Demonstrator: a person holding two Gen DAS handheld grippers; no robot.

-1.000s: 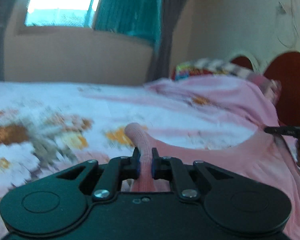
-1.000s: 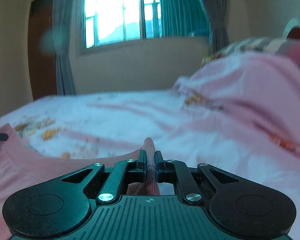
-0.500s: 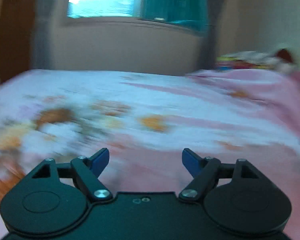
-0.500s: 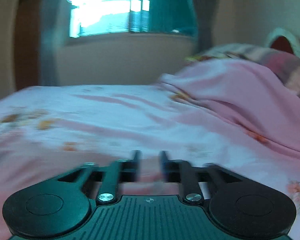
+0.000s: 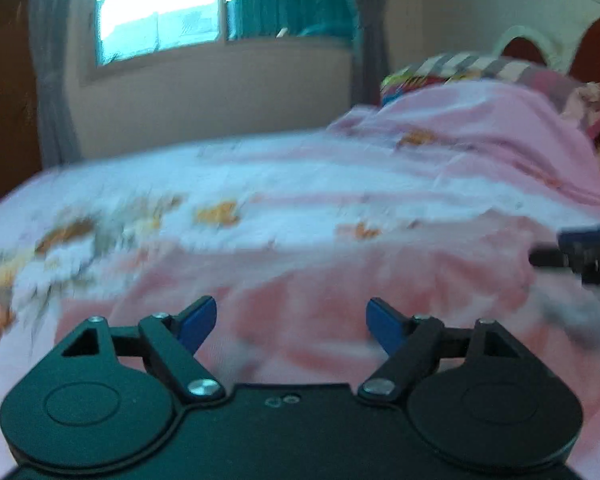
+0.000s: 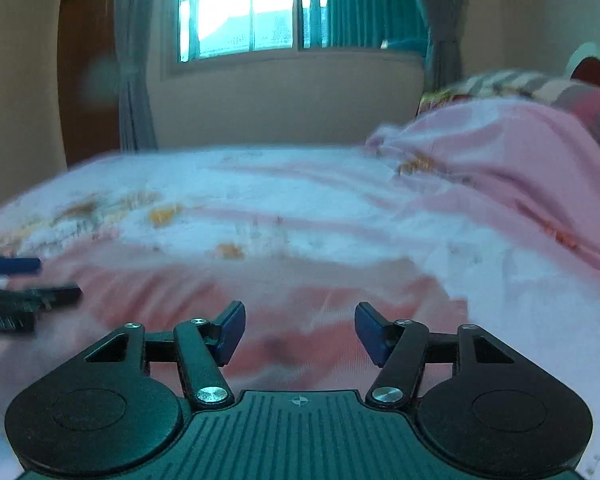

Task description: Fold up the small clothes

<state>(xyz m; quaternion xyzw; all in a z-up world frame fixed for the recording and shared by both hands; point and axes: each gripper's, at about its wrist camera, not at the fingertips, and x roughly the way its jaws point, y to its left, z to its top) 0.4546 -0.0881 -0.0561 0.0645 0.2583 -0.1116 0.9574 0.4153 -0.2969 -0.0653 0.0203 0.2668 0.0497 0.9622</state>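
Both claws stand spread and empty: left claw [image 5: 291,322], right claw [image 6: 299,330]. The pink garment [image 5: 340,304] lies flat on the bed [image 5: 260,184] just ahead of them. Released; its fold state is blurred, further folding probably remains.

A: Count of garments? B: One pink garment [image 5: 340,300] on one bed [image 5: 284,184].
A: Grippers? B: Two: left gripper [image 5: 291,320], right gripper [image 6: 299,330]. One window [image 6: 244,8], one pillow [image 5: 480,68].
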